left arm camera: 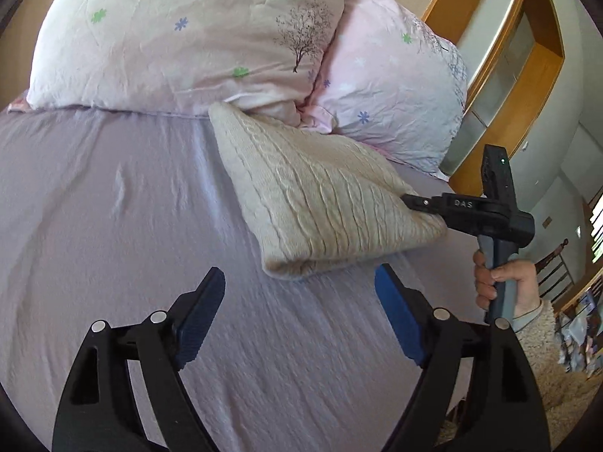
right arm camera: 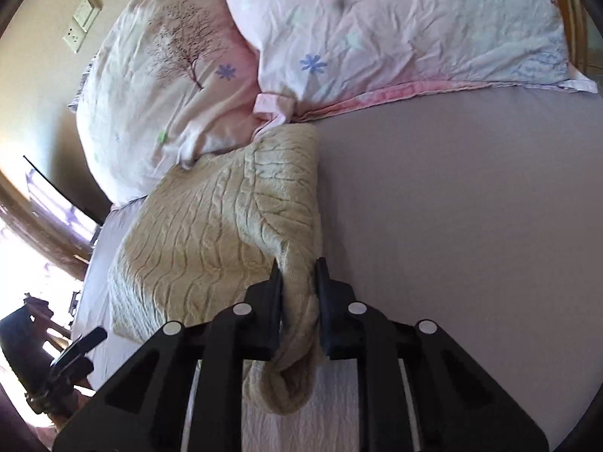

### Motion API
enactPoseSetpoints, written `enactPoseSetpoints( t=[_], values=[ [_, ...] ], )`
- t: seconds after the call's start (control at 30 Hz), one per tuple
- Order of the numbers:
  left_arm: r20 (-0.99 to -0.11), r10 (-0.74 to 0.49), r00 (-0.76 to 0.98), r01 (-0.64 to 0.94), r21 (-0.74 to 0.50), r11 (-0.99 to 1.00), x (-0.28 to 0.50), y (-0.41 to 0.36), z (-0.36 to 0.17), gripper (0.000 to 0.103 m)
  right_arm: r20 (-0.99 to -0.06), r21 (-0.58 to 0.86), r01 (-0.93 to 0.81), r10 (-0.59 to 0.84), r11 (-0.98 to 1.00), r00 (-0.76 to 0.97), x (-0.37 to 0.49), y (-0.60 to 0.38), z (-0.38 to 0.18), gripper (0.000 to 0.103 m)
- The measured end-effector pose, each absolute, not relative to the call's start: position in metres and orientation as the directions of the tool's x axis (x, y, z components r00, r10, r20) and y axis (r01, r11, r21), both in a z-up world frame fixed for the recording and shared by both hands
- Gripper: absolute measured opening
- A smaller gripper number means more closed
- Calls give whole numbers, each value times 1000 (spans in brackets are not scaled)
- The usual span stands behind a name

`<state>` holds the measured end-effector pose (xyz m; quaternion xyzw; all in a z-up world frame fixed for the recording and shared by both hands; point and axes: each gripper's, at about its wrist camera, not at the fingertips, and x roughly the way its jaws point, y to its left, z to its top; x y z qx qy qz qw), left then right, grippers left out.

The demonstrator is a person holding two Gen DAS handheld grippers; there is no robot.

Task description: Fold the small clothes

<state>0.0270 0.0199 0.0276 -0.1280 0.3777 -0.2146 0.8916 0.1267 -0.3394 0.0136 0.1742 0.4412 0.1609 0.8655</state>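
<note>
A cream cable-knit sweater (left arm camera: 316,196) lies folded on the lilac bed sheet (left arm camera: 113,207), its far corner against the pillows. My left gripper (left arm camera: 299,282) is open and empty, just short of the sweater's near edge. My right gripper (right arm camera: 297,271) is shut on the sweater's edge (right arm camera: 297,301), with fabric bunched between its fingers. In the left wrist view it grips the sweater's right corner (left arm camera: 410,203). The sweater fills the left middle of the right wrist view (right arm camera: 211,226).
Two pink floral pillows (left arm camera: 181,37) (left arm camera: 388,83) lie at the head of the bed, touching the sweater. A wooden cabinet (left arm camera: 501,75) stands beyond the bed's right side. The left gripper shows at the lower left of the right wrist view (right arm camera: 71,358).
</note>
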Motion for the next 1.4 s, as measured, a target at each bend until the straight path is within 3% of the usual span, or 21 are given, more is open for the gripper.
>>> enactPoseSetpoints(
  t=[0.03, 0.1, 0.17, 0.2, 0.27, 0.4, 0.67, 0.93, 1.4],
  values=[
    [-624, -490, 609, 280, -410, 868, 26, 17, 23, 83, -703, 426, -130, 418, 895, 575, 123, -337, 17, 17],
    [-642, -485, 593, 263, -415, 871, 26, 10, 14, 84, -686, 394, -142, 393, 908, 612, 106, -330, 26, 31],
    [-671, -465, 578, 245, -401, 883, 28, 2, 6, 87, -675, 353, -132, 350, 926, 650, 86, -330, 35, 83],
    [-676, -466, 571, 246, -401, 882, 29, -2, 4, 88, -653, 341, -150, 348, 928, 672, 73, -330, 40, 89],
    [-684, -462, 565, 250, -392, 885, 31, -9, 1, 89, -636, 302, -178, 337, 936, 694, 51, -326, 45, 92],
    [-725, -330, 605, 201, -263, 944, 32, -22, 1, 102, -699, 216, -185, 284, 959, 656, 37, -307, 33, 96],
    [-751, -238, 615, 165, -173, 971, 34, -29, -4, 102, -803, 114, -173, 193, 978, 563, 42, -274, -8, 100],
    [-782, -96, 616, 166, 9, 986, 37, -49, -11, 102, -814, 23, -180, 123, 983, 567, 38, -262, -13, 101],
    [-783, -66, 618, 142, 29, 989, 37, -45, -11, 102, -811, 26, -178, 125, 984, 571, 36, -264, -13, 101]
  ],
)
